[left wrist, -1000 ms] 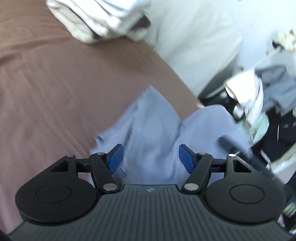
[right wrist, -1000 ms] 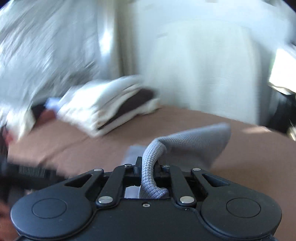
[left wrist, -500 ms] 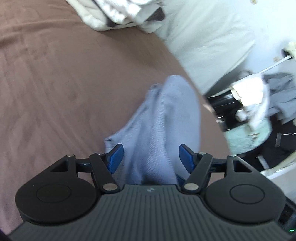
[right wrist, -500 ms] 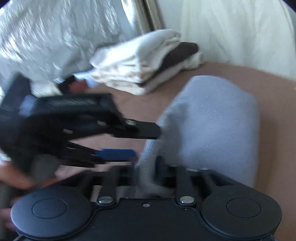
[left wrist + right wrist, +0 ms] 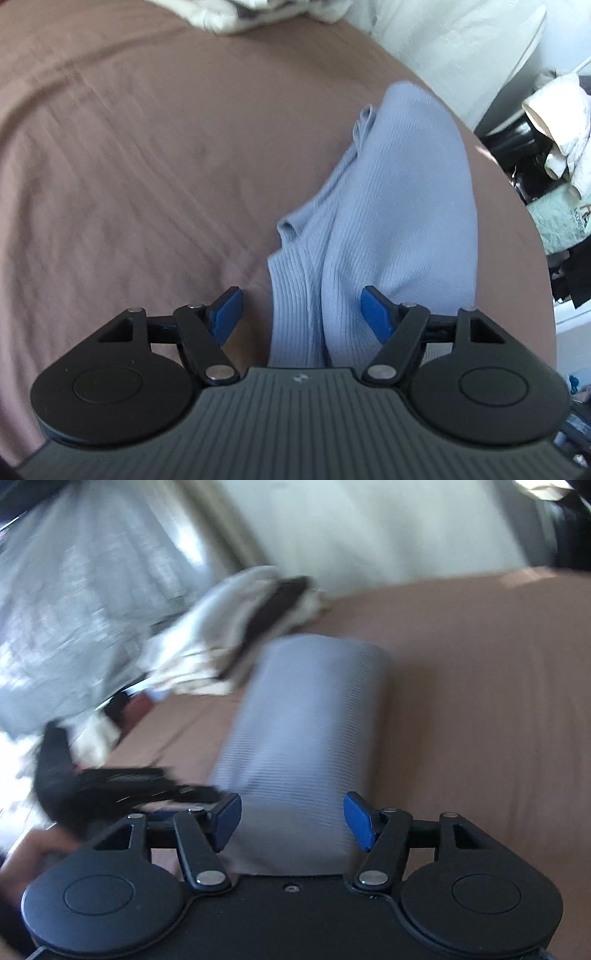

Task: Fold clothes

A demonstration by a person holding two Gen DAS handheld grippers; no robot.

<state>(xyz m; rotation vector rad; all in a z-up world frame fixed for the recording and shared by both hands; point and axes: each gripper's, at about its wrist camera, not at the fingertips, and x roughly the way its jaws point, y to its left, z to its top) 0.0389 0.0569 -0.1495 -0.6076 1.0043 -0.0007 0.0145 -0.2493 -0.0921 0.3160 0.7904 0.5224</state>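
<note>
A light blue ribbed knit garment [image 5: 391,206] lies folded over on the brown bedsheet [image 5: 129,166]. It also shows in the right wrist view [image 5: 306,731], blurred. My left gripper [image 5: 301,310] is open, its blue pads on either side of the garment's near end. My right gripper [image 5: 291,819] is open too, its pads apart on either side of the garment's near edge. The left gripper shows as a black blur at the left of the right wrist view [image 5: 110,786].
A stack of folded white and dark clothes [image 5: 236,627] sits at the far end of the bed, beside a white pillow [image 5: 454,48]. A heap of loose clothes [image 5: 557,147] lies off the bed's right edge.
My right gripper was shut on the garment's edge and has opened, letting it go. The garment has been folded over into a narrower shape. My left gripper stayed open.
</note>
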